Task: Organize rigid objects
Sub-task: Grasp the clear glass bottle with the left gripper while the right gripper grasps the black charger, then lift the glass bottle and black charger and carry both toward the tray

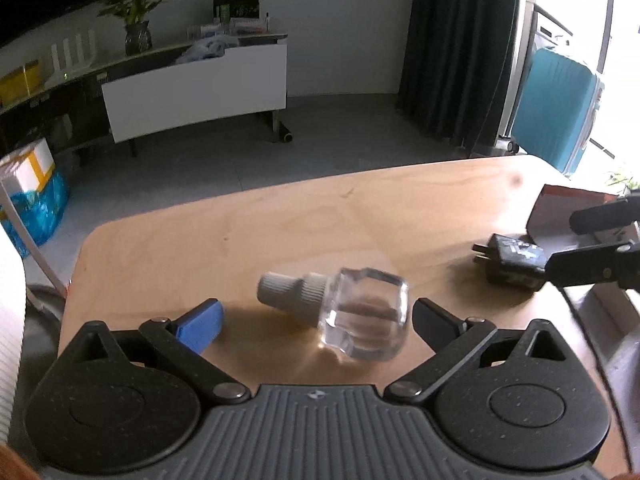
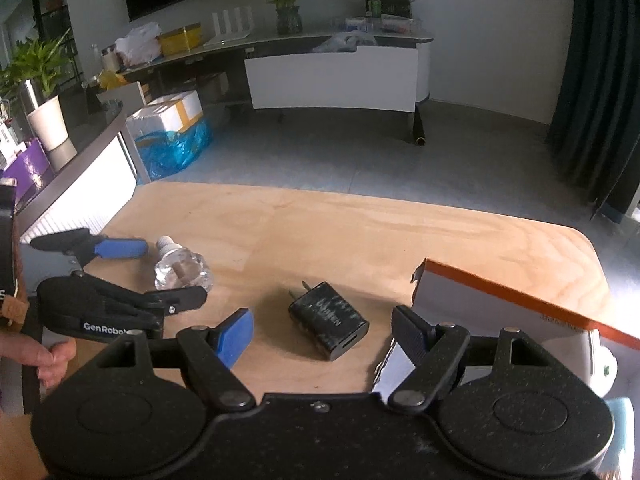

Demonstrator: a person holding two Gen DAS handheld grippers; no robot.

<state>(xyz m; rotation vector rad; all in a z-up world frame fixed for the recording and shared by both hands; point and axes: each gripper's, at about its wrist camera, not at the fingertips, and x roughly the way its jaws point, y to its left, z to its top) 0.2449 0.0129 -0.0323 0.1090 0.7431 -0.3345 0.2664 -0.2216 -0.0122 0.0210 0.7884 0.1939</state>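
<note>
Bottle (image 2: 182,268) on table (image 2: 360,224), left of charger (image 2: 328,326); box (image 2: 500,308) right of charger.

left gripper (image 1: 316,322): matte black speckled plastic, ribbed grey center plate, silver pivot screws | fingers: one blue pad (image 1: 202,326), one black | right gripper (image 2: 322,332): same build | white "GenRobot" lettering on the left one's side, seen from the right wrist
</note>
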